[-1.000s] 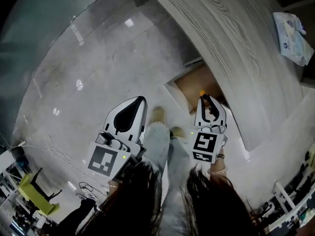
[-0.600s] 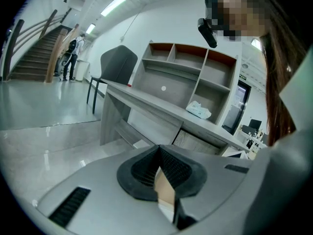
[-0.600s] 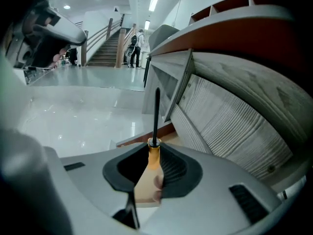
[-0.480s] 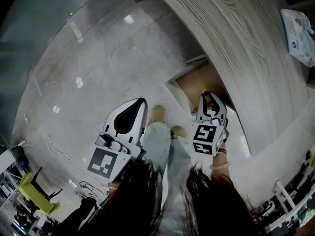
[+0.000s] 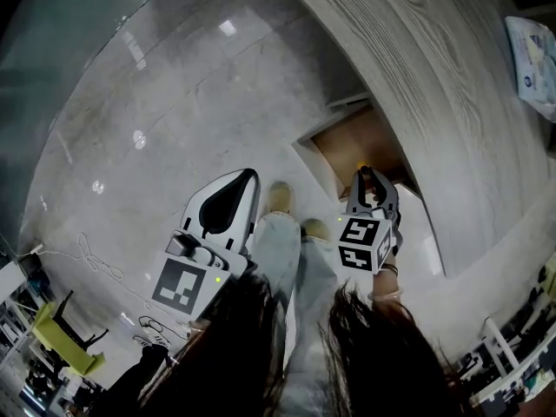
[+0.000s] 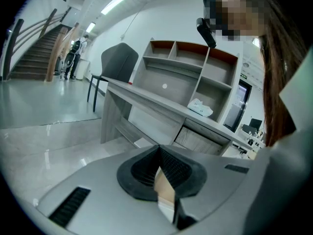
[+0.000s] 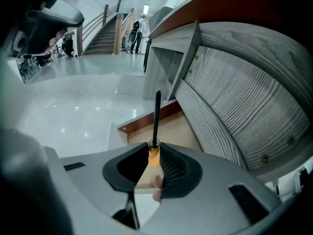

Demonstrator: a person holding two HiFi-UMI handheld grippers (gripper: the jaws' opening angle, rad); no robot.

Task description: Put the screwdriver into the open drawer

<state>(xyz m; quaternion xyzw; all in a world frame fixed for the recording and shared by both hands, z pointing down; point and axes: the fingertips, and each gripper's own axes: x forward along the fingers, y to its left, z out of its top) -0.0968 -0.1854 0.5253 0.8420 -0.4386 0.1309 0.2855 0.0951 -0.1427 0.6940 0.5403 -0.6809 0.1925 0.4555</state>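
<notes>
My right gripper [image 7: 152, 152] is shut on the screwdriver [image 7: 156, 119]: its orange handle sits between the jaws and the black shaft points out over the open drawer [image 7: 168, 131]. In the head view the right gripper [image 5: 364, 175] hangs just at the near edge of the wooden drawer [image 5: 352, 144], the orange handle tip [image 5: 357, 164] showing beside it. My left gripper [image 5: 246, 177] is shut with nothing in it, held over the floor to the left; in its own view the left gripper [image 6: 159, 151] points toward the desk.
A grey wood-grain desk [image 5: 417, 68] runs along the right, with a white packet [image 5: 534, 50] on top. A person's shoes [image 5: 280, 200] and legs stand between the grippers. A shelf unit [image 6: 190, 77] and a dark chair [image 6: 115, 65] lie behind the desk.
The right gripper with the screwdriver has drifted slightly left and down in the view and turned a little. The left gripper has barely moved.
</notes>
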